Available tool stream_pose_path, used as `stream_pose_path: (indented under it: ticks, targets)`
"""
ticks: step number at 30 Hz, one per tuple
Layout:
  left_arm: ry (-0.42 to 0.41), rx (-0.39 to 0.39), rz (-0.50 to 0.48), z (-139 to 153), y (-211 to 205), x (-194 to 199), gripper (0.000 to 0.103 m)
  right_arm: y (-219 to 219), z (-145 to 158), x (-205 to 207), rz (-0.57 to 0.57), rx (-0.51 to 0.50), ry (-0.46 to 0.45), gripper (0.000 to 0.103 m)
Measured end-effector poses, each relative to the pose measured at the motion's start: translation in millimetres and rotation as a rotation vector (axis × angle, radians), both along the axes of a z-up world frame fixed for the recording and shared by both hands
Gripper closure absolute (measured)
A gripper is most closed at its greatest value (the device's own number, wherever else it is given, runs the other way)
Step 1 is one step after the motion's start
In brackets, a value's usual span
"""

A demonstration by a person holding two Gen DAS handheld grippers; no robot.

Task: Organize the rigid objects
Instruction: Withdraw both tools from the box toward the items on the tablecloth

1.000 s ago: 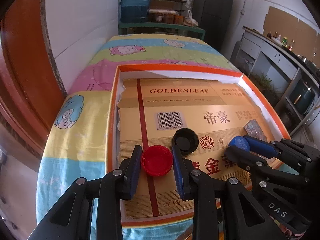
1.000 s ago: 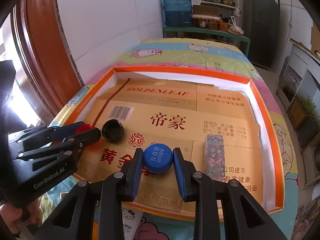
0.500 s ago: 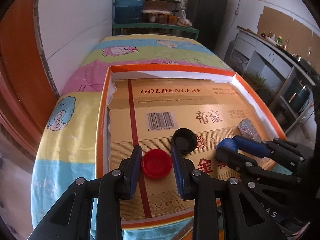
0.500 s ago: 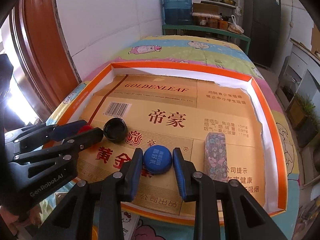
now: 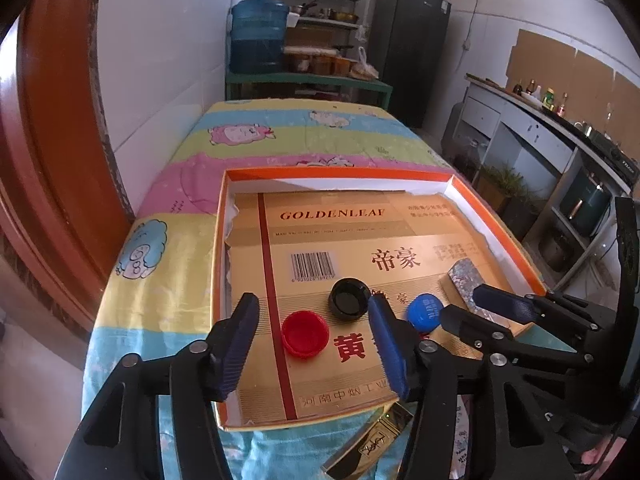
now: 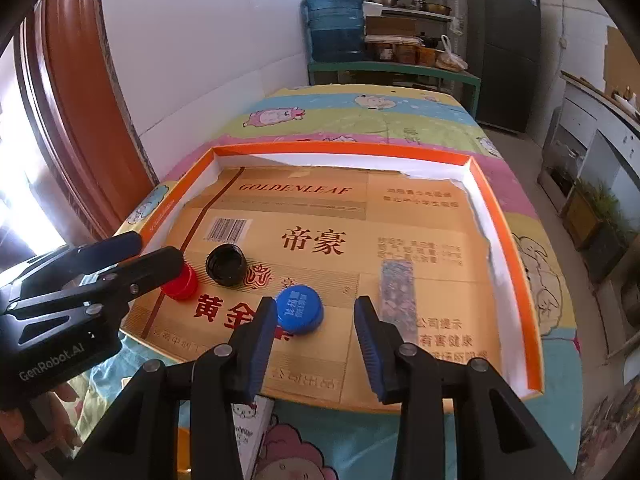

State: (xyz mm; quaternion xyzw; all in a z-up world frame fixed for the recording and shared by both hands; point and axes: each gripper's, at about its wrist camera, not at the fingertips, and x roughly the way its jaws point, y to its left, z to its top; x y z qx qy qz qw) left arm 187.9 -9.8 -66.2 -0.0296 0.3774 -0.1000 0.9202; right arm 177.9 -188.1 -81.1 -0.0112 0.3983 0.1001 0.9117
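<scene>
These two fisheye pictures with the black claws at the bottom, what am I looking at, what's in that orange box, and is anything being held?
These are hand-held tools, not a robot arm: a person carries a two-finger gripper in each hand, and a camera on each looks forward along its fingers. One picture is from the left gripper, the other from the right gripper; each also shows the other gripper from the side.

On a cartoon-print cloth sits a shallow orange-rimmed box lined with flattened gold cardboard. In it lie a red cap, a black cap, a blue cap and a small patterned block.

Nothing is held. Both sets of jaws are opening: the red cap lies free between the left fingers, the blue cap just ahead of the right ones, near the finger on the picture's left.
</scene>
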Motion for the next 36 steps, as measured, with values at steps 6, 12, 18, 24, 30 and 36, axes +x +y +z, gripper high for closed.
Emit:
stream_pose_path:
  ticks: [6, 12, 18, 24, 30, 36]
  targets:
    - [-0.001, -0.010, 0.001, 5, 2, -11, 0.043, -10, 9, -14, -0.026, 0.030, -0.014, 0.063]
    - [-0.012, 0.011, -0.016, 11, -1, -26, 0.043, -16, 14, -29, -0.043, 0.053, -0.015, 0.063]
    - [-0.003, -0.026, -0.014, 14, 3, -39, 0.043, -17, 18, -42, -0.041, 0.056, -0.020, 0.063]
    - [-0.011, -0.035, -0.006, 19, 6, -50, 0.043, -13, 21, -54, -0.034, 0.053, -0.025, 0.063]
    - [-0.019, -0.043, -0.007, 25, 5, -63, 0.043, -11, 24, -63, -0.032, 0.048, -0.031, 0.063]
    - [-0.026, -0.044, -0.012, 29, 4, -79, 0.043, -9, 26, -77, -0.025, 0.040, -0.037, 0.063]
